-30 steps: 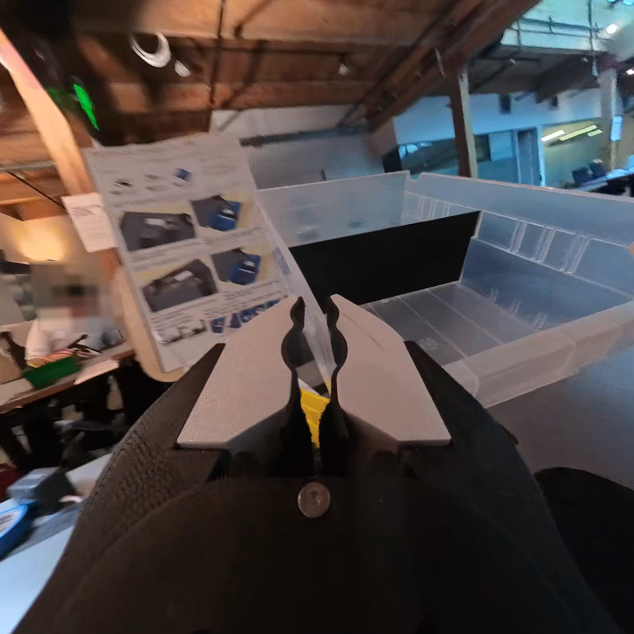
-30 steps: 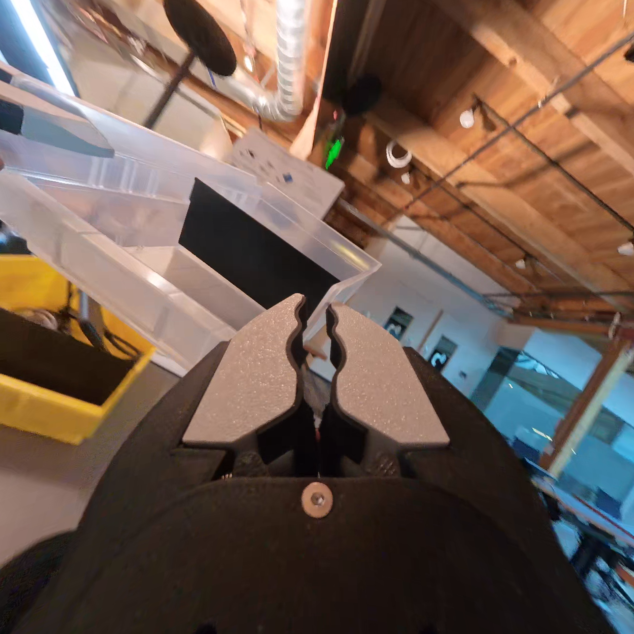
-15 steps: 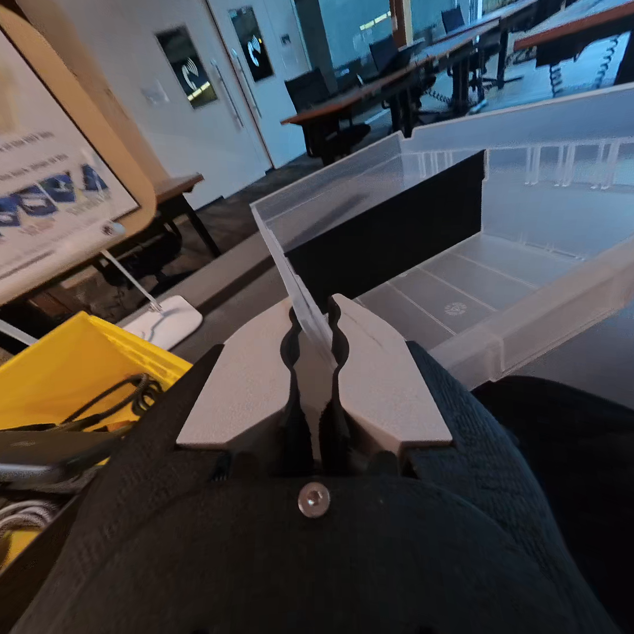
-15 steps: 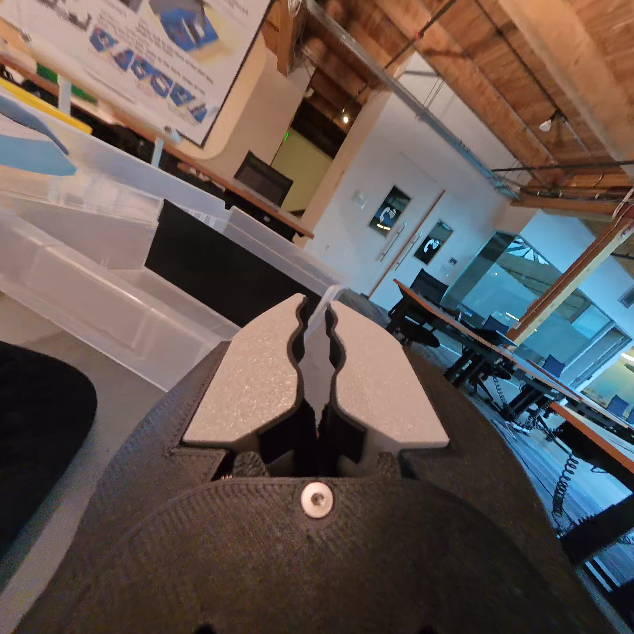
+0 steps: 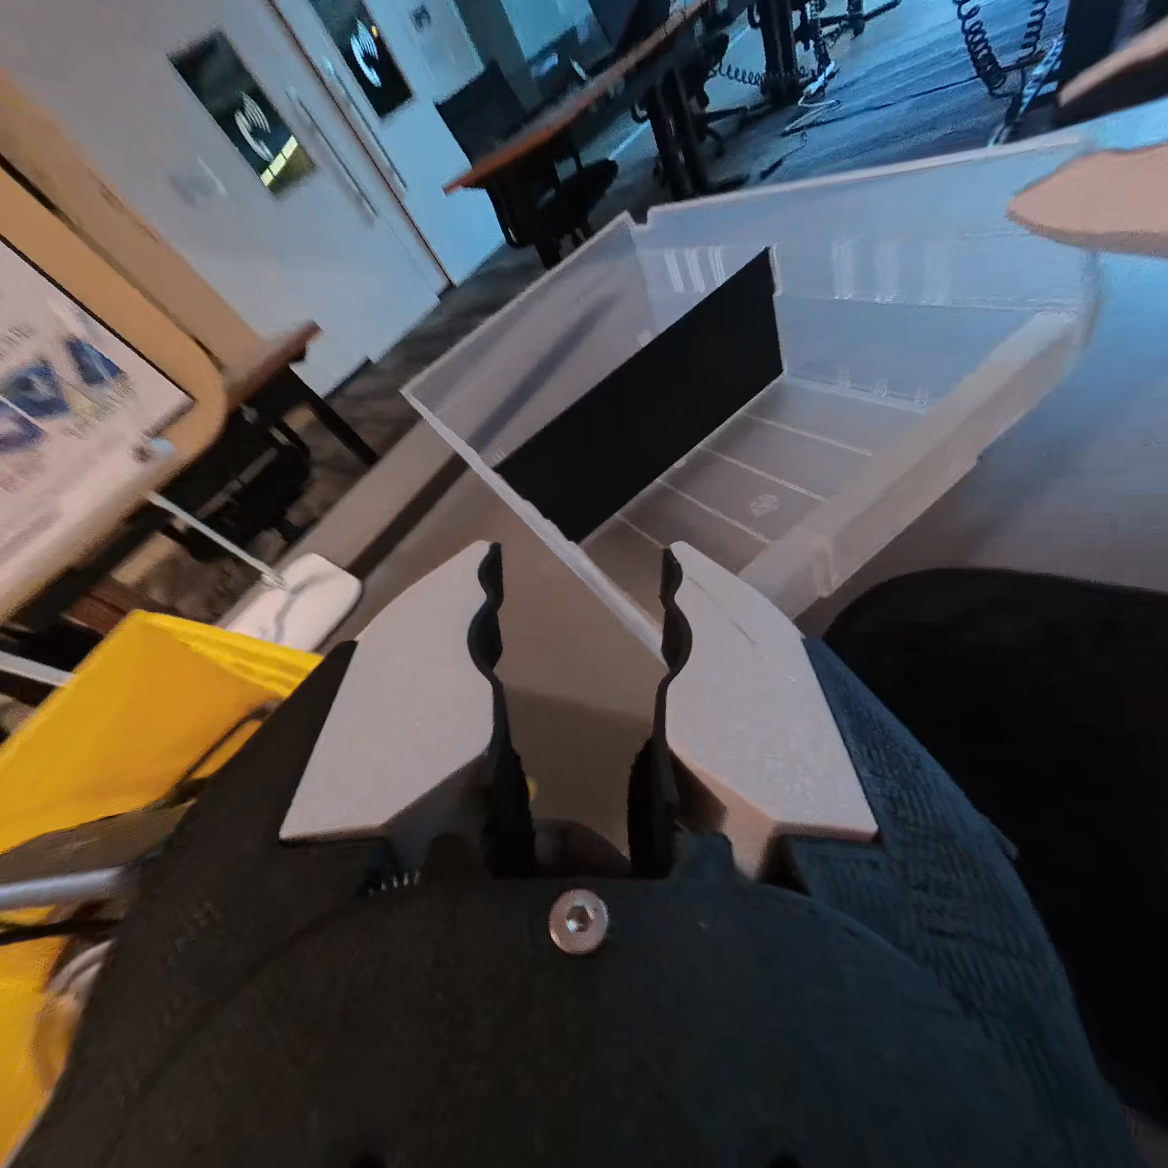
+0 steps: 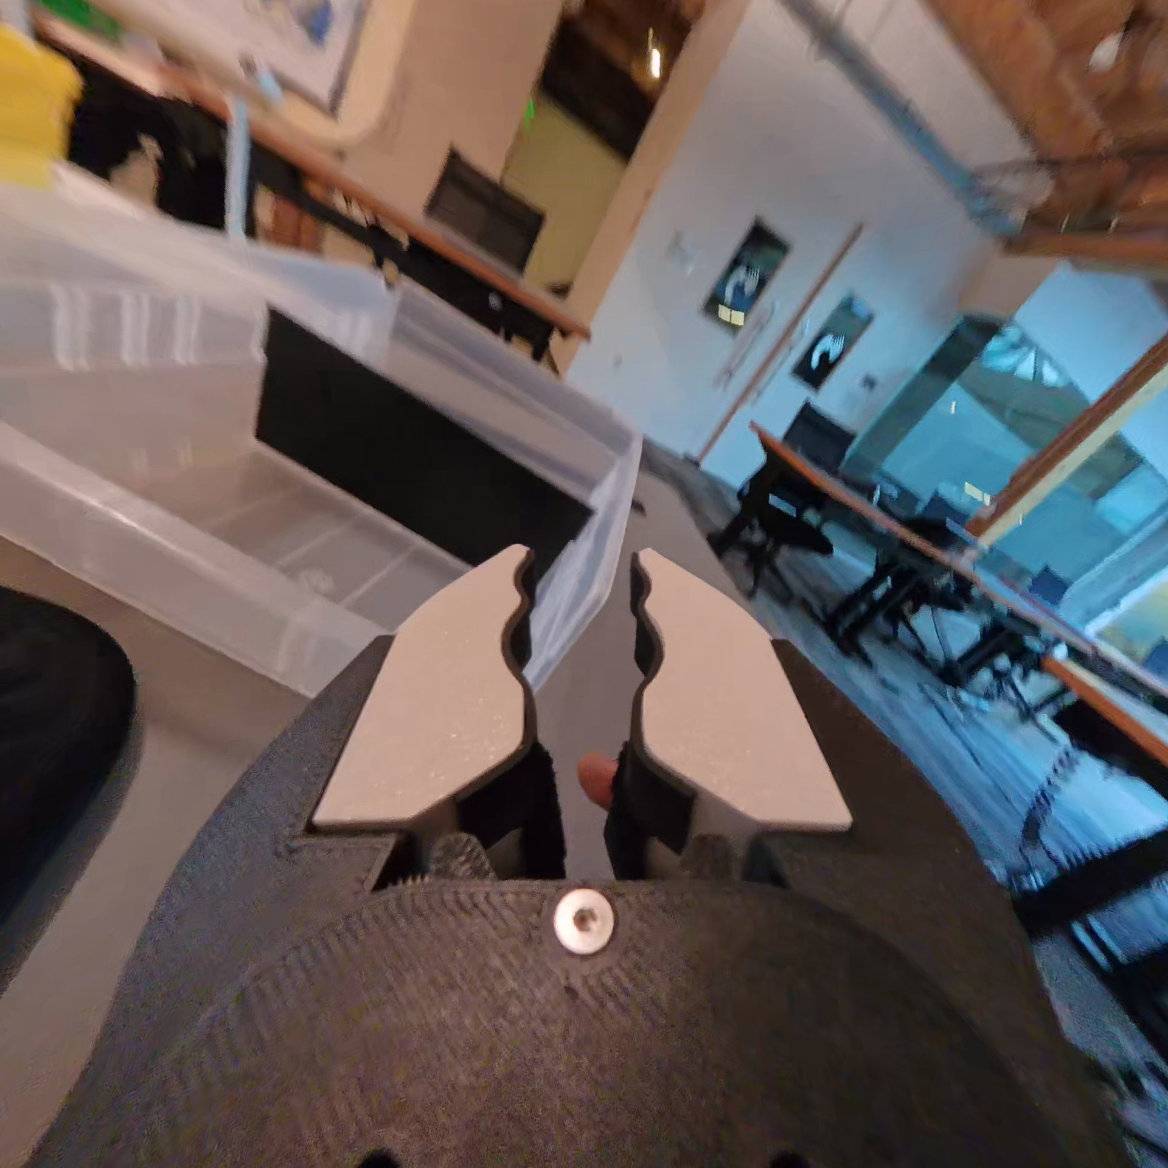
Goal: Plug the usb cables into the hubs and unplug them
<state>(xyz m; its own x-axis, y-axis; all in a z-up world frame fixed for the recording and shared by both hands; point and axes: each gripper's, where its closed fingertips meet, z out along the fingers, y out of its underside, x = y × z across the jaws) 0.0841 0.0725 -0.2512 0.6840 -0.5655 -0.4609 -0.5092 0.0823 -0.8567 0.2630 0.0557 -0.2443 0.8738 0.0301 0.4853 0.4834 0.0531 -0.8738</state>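
Observation:
A clear plastic bin (image 5: 948, 354) with a black divider (image 5: 651, 404) stands on the grey table. My left gripper (image 5: 580, 556) is open at the bin's left end; the thin end wall runs between the fingers, close to the right one. My right gripper (image 6: 581, 556) is open at the bin's (image 6: 158, 354) other end, the end wall beside its left finger; the divider (image 6: 404, 455) shows there too. A yellow bin (image 5: 145, 708) at lower left holds a dark cable (image 5: 189, 784). I see no hub.
A dark rounded shape (image 5: 1011, 758) lies on the table in front of the clear bin, also in the right wrist view (image 6: 50, 727). A poster board (image 5: 63, 411) on a white base (image 5: 303, 600) stands left. Desks and chairs (image 6: 885, 569) are beyond.
Both grippers were shut on the clear bin's end walls and have opened, letting go of them. Both views have tipped downward from the ceiling to the table.

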